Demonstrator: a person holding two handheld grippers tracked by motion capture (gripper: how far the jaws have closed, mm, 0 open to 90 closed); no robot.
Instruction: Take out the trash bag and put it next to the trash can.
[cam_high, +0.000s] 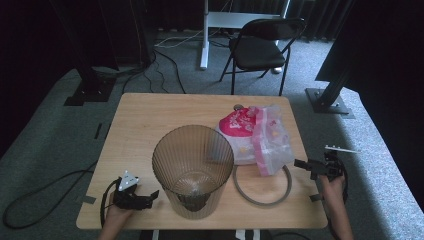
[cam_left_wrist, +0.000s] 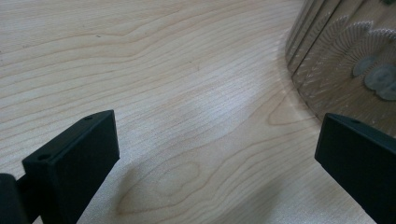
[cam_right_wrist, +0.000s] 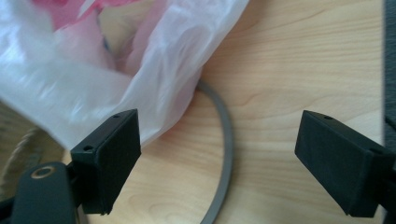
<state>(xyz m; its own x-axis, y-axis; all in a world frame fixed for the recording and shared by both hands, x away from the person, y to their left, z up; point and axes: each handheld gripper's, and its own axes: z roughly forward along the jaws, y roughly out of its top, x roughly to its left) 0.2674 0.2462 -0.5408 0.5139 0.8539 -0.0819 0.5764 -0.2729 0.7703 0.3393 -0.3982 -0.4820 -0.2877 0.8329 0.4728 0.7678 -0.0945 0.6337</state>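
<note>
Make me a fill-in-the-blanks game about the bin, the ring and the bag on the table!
1. The ribbed see-through bin stands ____ on the wooden table.
2. The grey ring lies flat, and the plastic bag covers its ____ edge.
3. The left gripper has its jaws ____ beside the bin.
4. The right gripper points toward the ____.

Missing words: upright; far; open; bag
</note>
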